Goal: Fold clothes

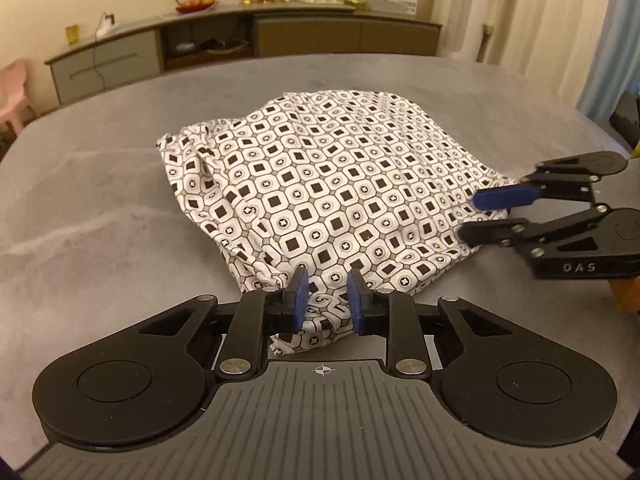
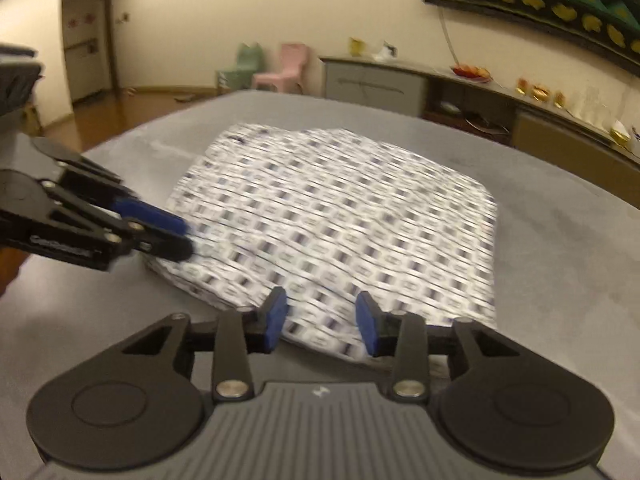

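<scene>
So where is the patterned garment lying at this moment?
The patterned garment lies bunched in the middle of the grey table, with the left claw at its near edge and the right claw at its right corner.

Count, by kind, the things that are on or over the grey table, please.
Patterned garment: 1
Gripper: 2, the left gripper and the right gripper, each open at an edge of the garment
Total: 3, on or over the grey table
</scene>
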Demonstrator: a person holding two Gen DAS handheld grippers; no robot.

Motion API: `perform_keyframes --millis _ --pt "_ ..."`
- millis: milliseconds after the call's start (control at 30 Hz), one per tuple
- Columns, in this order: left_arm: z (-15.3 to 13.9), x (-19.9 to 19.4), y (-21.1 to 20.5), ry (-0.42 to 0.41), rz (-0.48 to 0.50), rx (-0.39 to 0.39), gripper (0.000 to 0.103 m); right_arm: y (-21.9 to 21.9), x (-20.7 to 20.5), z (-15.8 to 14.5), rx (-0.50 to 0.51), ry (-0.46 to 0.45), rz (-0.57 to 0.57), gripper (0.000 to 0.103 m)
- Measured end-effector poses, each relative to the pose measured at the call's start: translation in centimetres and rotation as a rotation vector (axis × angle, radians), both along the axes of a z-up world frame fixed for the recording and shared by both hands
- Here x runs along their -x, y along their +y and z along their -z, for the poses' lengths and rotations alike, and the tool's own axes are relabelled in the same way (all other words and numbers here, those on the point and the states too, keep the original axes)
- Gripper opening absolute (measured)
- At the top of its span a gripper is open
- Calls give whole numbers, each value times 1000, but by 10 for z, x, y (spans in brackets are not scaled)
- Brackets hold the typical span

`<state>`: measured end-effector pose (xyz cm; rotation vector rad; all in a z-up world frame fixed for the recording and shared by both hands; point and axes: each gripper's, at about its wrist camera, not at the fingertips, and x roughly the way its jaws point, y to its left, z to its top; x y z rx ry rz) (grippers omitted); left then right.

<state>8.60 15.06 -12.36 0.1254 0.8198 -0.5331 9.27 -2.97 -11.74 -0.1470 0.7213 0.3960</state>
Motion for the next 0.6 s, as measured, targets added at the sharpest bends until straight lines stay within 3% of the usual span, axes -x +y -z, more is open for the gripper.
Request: perform_keyframes --millis 33,167,333,467,600 --pt "-3 -3 1 18 2 5 10 -8 1 -2 8 13 3 41" --pt "-33 -13 19 -58 -57 55 16 -30 1 -16 51 59 13 38" --pt "-52 -61 35 -132 -208 82 18 -25 -34 -47 23 -25 42 38" --pt "-39 -111 27 -113 -242 130 18 -4 -96 -49 61 -64 64 41" --pt "-3 -148 28 3 -310 103 20 -15 -149 -20 130 21 117 41"
